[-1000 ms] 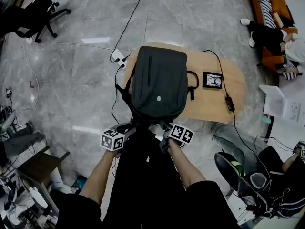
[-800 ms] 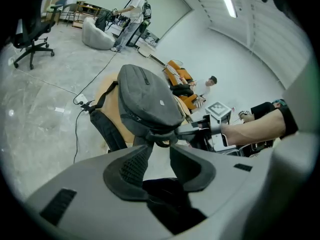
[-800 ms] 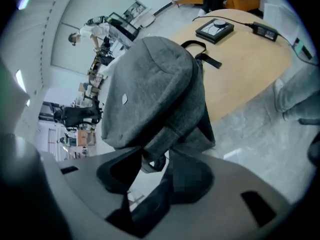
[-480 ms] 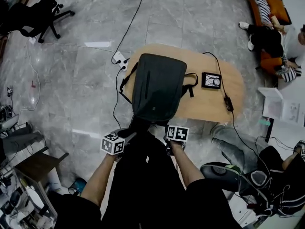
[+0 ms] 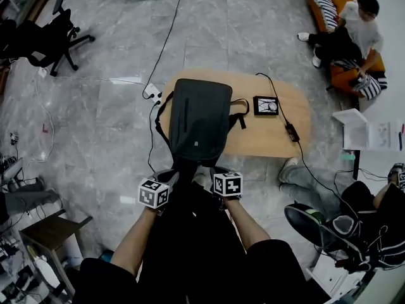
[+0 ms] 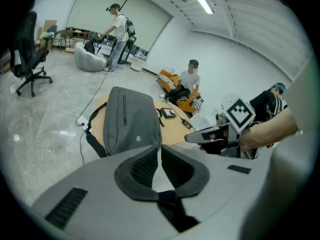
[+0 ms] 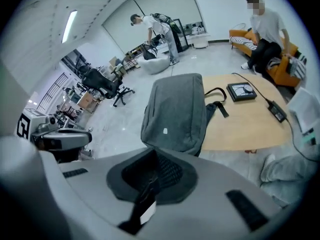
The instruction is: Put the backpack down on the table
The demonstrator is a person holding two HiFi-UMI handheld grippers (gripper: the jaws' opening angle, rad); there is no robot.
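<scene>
The dark grey backpack (image 5: 199,122) lies flat on the oval wooden table (image 5: 272,135), its near end hanging over the table's front edge and its straps trailing at both sides. Both grippers are drawn back from it, just short of that near end. The jaws of my left gripper (image 5: 168,177) are closing. In the left gripper view (image 6: 160,159) only a narrow slit shows between the pads, with nothing in it. My right gripper (image 5: 212,172) is shut on nothing, its pads (image 7: 155,171) together. The backpack (image 7: 177,111) lies ahead of both.
A black device (image 5: 266,105) with a cable and power brick (image 5: 292,132) sits on the table's right half. A power strip (image 5: 152,92) and cables lie on the floor at left. An office chair (image 5: 38,37) stands far left. People sit on an orange sofa (image 5: 345,30) and at right.
Both grippers have drawn back from the backpack's near end and risen. Their jaws have come together. The backpack stays lying on the table.
</scene>
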